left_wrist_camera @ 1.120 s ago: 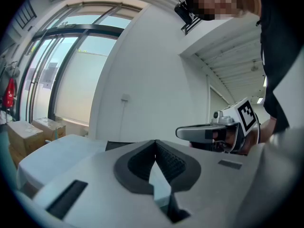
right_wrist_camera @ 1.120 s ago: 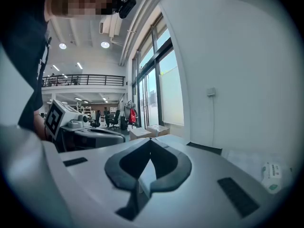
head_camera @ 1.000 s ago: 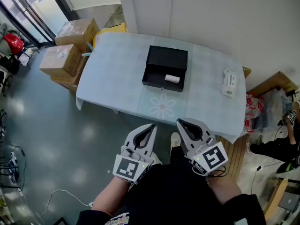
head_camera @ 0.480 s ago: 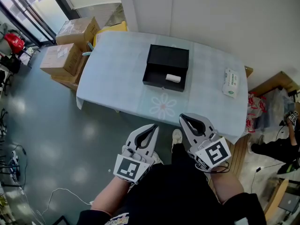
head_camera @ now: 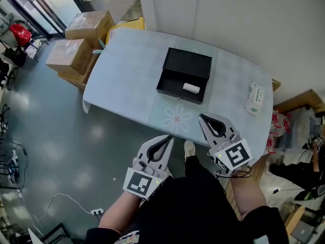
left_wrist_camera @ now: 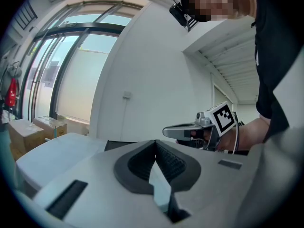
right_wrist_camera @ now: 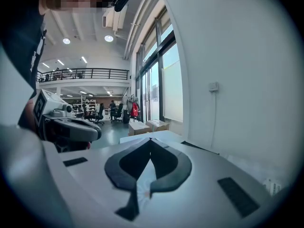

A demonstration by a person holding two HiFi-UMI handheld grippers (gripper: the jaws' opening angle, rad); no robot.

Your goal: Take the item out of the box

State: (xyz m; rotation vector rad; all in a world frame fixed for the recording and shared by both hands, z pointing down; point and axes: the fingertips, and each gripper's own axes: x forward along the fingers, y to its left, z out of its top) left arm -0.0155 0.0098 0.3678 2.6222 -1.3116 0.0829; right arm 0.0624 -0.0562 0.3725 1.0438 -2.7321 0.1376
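Jaws of your left gripper (head_camera: 166, 139) and right gripper (head_camera: 203, 118) were pressed together, empty; the white item (head_camera: 191, 88) lay in the black box (head_camera: 187, 65) on the table (head_camera: 127, 80).

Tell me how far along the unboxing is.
Done: the black box on the table lies open. In hand: nothing; the left gripper and right gripper are both shut and empty, near the table's front edge. Left: the whole job, since the white item lies inside the box, not yet gripped or lifted out.
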